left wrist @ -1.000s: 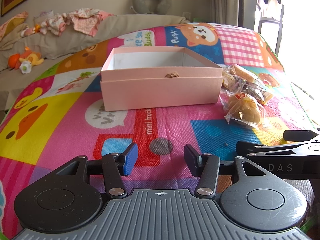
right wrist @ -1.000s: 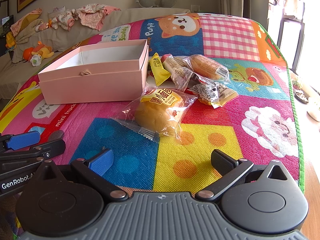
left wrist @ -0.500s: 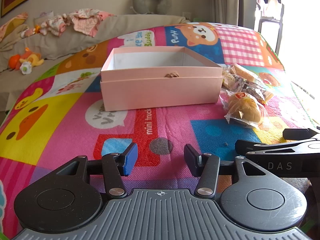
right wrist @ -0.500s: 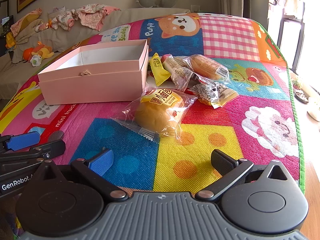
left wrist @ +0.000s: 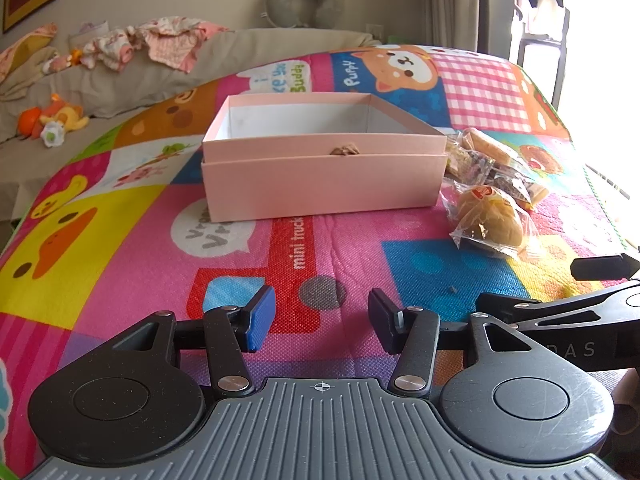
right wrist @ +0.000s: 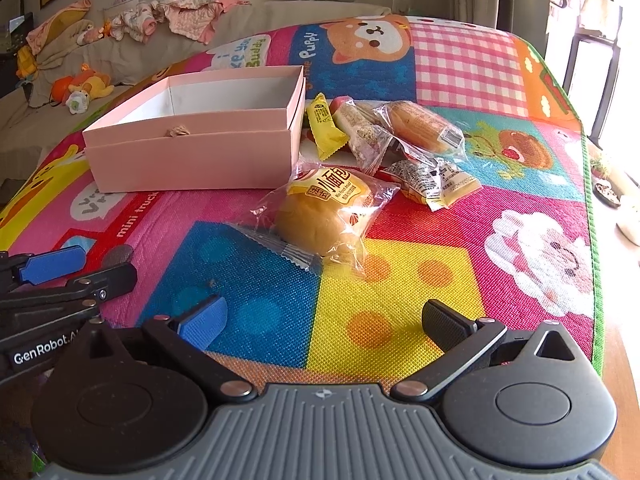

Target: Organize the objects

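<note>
On a bright patchwork play mat point(right wrist: 400, 272) printed with cartoon animals sits a pink box point(right wrist: 192, 156), lidless, its white interior showing nothing from these angles, a small brown knot at the middle of its near wall. Just beside the box's right end lies a cluster of wrapped snacks: a yellow sachet point(right wrist: 324, 128) leaning against the box corner, a grain bar point(right wrist: 364, 136) next to it, a long bread roll in clear film point(right wrist: 420, 124) beyond that, and a dark-printed packet point(right wrist: 432, 180) on the side away from the box. Nearer than these, off the box's near right corner, rests a round bun in a clear bag point(right wrist: 324, 216) with a yellow label; the left wrist view shows the same bun point(left wrist: 492, 220) right of the box. Left gripper point(left wrist: 322, 316): low over the mat, short of the box's near wall, fingers moderately apart, nothing between them. Right gripper point(right wrist: 324, 320): low over the mat, on the near side of the bun, fingers spread wide, nothing held. Beyond the box, a beige sofa point(left wrist: 200, 64) carries crumpled clothing point(left wrist: 160, 38) and plush toys point(left wrist: 56, 120).
</note>
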